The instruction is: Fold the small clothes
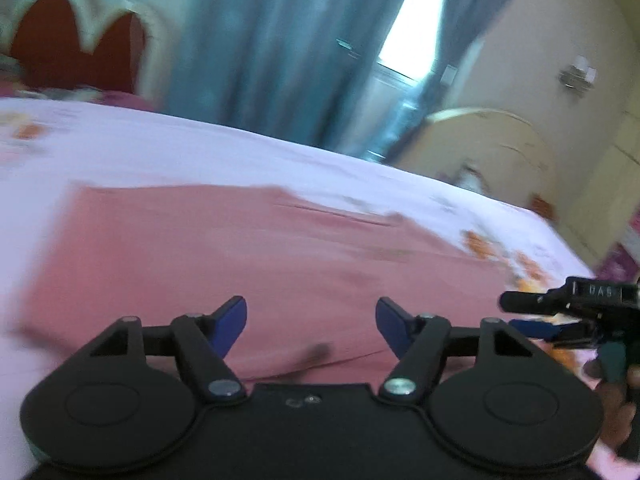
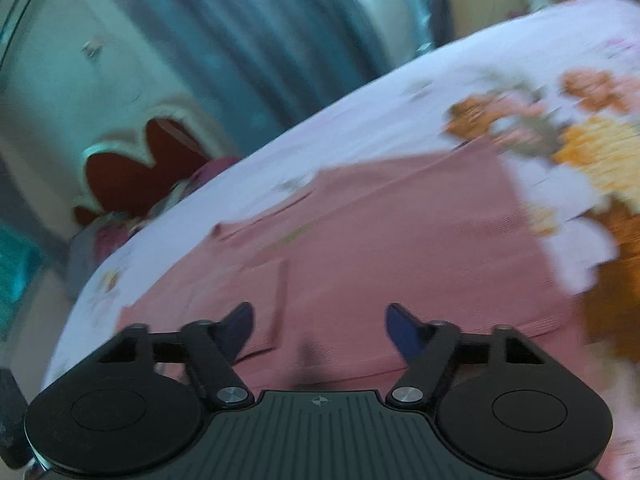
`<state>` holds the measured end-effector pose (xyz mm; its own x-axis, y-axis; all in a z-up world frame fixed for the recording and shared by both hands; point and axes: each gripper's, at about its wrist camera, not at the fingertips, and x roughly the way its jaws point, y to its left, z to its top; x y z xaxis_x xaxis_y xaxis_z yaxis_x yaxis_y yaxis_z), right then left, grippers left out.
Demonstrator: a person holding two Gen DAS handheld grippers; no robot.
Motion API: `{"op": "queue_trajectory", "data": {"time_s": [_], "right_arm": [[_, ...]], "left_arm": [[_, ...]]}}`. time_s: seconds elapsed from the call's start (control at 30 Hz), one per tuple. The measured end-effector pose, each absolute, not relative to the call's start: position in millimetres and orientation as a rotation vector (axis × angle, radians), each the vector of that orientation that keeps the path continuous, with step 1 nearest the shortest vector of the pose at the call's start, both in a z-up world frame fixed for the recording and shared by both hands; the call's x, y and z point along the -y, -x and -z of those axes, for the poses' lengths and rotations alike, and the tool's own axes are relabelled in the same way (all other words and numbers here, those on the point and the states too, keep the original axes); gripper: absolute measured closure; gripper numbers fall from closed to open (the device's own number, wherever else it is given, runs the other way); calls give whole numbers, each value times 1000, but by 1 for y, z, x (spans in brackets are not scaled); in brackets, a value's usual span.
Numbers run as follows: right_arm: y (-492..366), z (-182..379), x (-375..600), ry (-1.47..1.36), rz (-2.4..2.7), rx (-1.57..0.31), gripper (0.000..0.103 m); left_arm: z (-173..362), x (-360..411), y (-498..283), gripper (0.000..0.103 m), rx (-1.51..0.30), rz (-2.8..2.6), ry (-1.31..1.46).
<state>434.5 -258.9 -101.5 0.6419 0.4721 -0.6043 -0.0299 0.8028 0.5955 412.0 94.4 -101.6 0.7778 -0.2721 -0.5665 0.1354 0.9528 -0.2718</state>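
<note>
A pink garment (image 1: 240, 256) lies spread flat on the bed; it also shows in the right wrist view (image 2: 400, 240), with a patch pocket near its near edge. My left gripper (image 1: 311, 322) is open and empty, just above the garment's near edge. My right gripper (image 2: 320, 330) is open and empty over the garment's near edge, by the pocket. The right gripper also shows at the right edge of the left wrist view (image 1: 532, 316), seen side-on. Both views are blurred.
The bed has a pale pink sheet (image 1: 200, 148) with orange flower prints (image 2: 592, 136). A red and cream headboard (image 1: 76, 48) stands at the far end. Blue curtains (image 1: 280, 40) and a bright window (image 1: 416, 20) lie beyond the bed.
</note>
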Motion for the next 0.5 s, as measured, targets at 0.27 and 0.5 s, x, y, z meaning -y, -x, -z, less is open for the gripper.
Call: {"op": "queue_trajectory", "data": {"time_s": [0.27, 0.5], "right_arm": [[-464, 133, 213, -690, -391, -961, 60], [-485, 137, 179, -623, -362, -976, 70]], "left_arm": [[129, -173, -402, 48, -755, 14, 207], [142, -181, -425, 69, -761, 41, 168]]}}
